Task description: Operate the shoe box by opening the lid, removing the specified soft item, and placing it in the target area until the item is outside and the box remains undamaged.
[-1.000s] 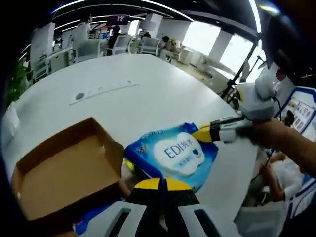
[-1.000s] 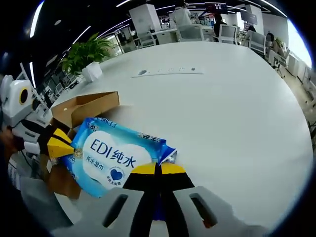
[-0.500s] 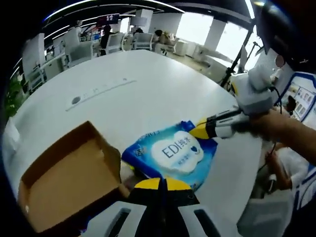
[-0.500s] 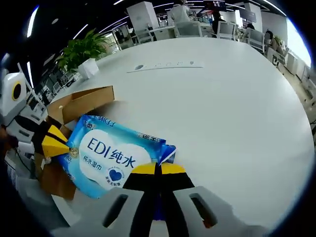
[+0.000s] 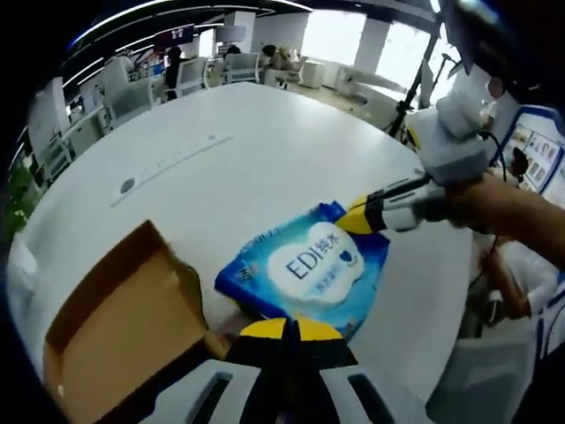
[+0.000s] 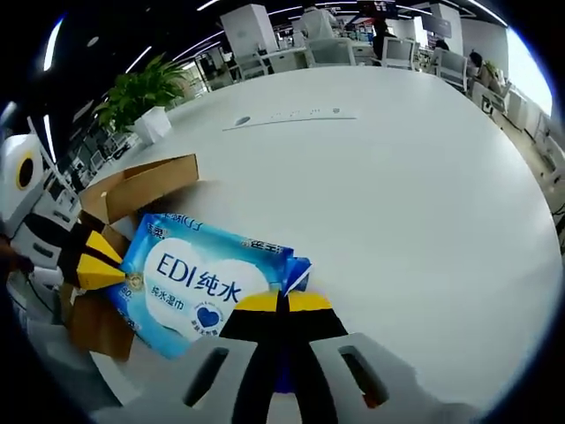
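Two grippers are clamped on one blue wet-wipe pack (image 5: pixel 305 269): the left gripper (image 5: pixel 286 329) is closed on its near edge, and the right gripper (image 6: pixel 282 301) is pinched on the opposite corner. The pack is held level above the white table (image 6: pixel 424 177), its long axis spanning from one gripper to the other. Beside it sits the open cardboard shoe box (image 5: pixel 115 309).
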`<control>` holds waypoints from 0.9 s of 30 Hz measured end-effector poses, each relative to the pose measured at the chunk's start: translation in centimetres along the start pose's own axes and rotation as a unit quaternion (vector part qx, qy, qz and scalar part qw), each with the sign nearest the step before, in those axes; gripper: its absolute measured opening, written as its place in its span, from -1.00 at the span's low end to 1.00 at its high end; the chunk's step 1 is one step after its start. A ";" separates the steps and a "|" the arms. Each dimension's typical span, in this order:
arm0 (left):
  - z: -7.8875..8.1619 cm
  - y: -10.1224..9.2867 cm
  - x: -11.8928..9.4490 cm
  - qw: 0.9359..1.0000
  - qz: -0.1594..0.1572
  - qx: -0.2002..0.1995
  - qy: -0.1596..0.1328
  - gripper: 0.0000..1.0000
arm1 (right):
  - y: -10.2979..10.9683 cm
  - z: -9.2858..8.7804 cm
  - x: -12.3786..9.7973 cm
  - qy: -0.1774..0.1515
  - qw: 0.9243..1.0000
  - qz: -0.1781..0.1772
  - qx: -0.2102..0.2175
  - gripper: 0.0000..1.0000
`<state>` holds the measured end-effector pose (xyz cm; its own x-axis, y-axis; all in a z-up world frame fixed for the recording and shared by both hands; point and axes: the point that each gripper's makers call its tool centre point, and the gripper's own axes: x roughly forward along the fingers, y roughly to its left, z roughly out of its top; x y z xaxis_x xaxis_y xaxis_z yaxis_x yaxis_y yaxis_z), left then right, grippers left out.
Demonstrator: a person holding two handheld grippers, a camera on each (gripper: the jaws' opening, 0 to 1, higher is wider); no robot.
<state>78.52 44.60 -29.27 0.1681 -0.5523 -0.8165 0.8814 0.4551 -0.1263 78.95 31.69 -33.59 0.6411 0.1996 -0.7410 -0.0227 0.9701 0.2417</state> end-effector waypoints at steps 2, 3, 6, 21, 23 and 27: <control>-0.1 -0.2 -0.2 1.000 0.000 0.007 0.000 -0.97 | -0.2 0.1 0.2 0.002 1.000 -0.002 -0.001 -1.00; -0.1 -0.1 -0.3 1.000 0.003 0.008 -0.001 -0.99 | -0.1 0.1 0.2 0.002 1.000 -0.002 -0.002 -1.00; 0.5 -0.2 -1.4 1.000 -0.002 0.002 -0.019 -0.91 | 0.1 0.2 0.4 0.002 1.000 -0.003 -0.007 -1.00; 0.7 -0.2 -4.6 0.998 -0.010 -0.013 -0.068 -0.76 | 0.2 -0.1 0.0 0.007 1.000 -0.009 0.004 -1.00; 0.7 -0.2 -5.1 0.997 -0.009 -0.016 -0.073 -0.76 | 0.2 -0.1 0.0 0.007 1.000 -0.008 0.014 -1.00; 0.7 0.2 -6.2 0.996 -0.006 -0.022 -0.086 -0.76 | 0.2 -0.2 0.0 0.011 1.000 -0.009 0.026 -1.00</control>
<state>77.96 47.65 -23.86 0.2343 -0.6673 -0.7070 0.8642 0.4760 -0.1629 78.85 31.93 -33.67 0.6239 0.1860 -0.7591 0.0289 0.9651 0.2602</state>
